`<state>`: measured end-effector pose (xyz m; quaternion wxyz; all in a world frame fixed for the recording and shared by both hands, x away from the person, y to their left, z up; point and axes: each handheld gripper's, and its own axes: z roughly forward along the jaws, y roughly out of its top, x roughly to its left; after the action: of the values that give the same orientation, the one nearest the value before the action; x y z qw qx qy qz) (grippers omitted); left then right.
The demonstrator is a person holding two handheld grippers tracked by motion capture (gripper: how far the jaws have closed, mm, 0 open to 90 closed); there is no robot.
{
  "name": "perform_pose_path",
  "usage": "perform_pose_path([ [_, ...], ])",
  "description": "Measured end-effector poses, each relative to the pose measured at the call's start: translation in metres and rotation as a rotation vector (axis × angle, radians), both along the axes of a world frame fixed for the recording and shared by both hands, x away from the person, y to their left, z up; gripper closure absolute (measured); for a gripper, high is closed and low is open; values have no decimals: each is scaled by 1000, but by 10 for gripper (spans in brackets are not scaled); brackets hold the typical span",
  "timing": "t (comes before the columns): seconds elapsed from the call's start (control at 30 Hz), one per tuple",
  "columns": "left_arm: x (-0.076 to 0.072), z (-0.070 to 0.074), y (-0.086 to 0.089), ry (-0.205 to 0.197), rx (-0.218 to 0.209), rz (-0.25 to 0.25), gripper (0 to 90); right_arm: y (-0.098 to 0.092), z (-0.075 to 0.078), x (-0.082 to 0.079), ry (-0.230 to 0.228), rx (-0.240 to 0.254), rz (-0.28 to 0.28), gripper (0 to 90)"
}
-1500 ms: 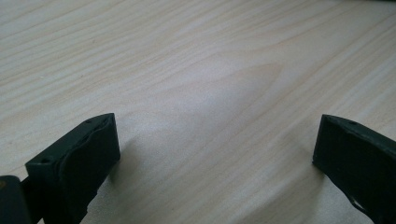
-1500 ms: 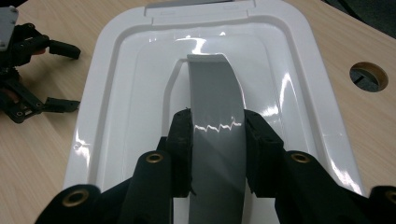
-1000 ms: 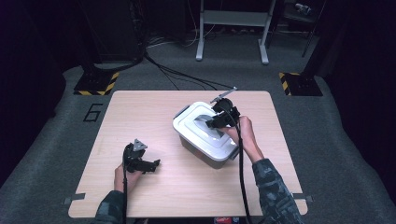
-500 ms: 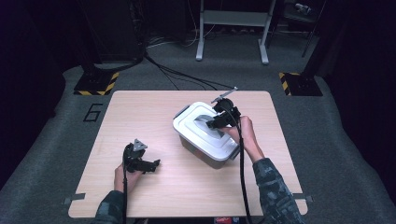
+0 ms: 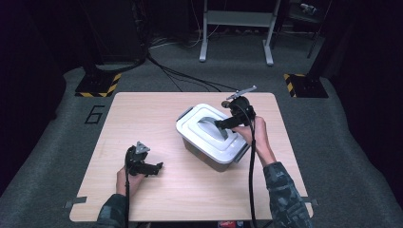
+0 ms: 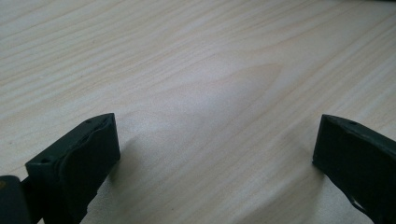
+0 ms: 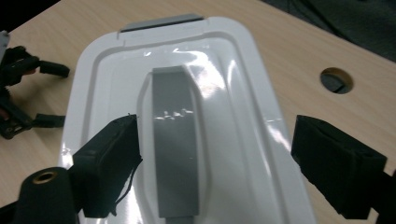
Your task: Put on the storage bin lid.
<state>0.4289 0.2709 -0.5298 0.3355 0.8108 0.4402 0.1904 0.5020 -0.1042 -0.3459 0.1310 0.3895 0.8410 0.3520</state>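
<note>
Right gripper (image 7: 215, 158) fingers just opening, apart above lid handle (image 7: 175, 140).

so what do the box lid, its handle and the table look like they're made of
Lid: looks like glossy white moulded plastic, given the sharp light reflections and rounded ridges. Handle: probably grey plastic with a smooth, slightly duller sheen; it shows softer highlights. Table: pale wood grain with a matte finish, though it could be laminate or veneer rather than solid wood.
</note>
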Motion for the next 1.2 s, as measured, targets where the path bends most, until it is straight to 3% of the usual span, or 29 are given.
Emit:
perform_pose_path([
  [0.37, 0, 0, 0, 0, 0, 0, 6, -49, 5, -4, -65, 19, -144, 0],
  [0.53, 0, 0, 0, 0, -1, 0, 6, -72, 0, -10, -106, -3, -196, 0],
  [0.7, 0, 0, 0, 0, 0, 0, 6, -91, -7, -14, -107, -8, -236, 0],
  [0.77, 0, 0, 0, 0, 0, 0, 6, -108, -18, -18, -95, -7, -270, 0],
  [1.07, 0, 0, 0, 0, 0, 0, 6, -138, -52, -28, -78, -8, -324, 0],
  [1.1, 0, 0, 0, 0, 0, 0, 6, -144, -65, -31, -54, -15, -348, 0],
  [1.2, 0, 0, 0, 0, 0, 0, 6, -150, -82, -34, -26, -31, -360, 0],
])
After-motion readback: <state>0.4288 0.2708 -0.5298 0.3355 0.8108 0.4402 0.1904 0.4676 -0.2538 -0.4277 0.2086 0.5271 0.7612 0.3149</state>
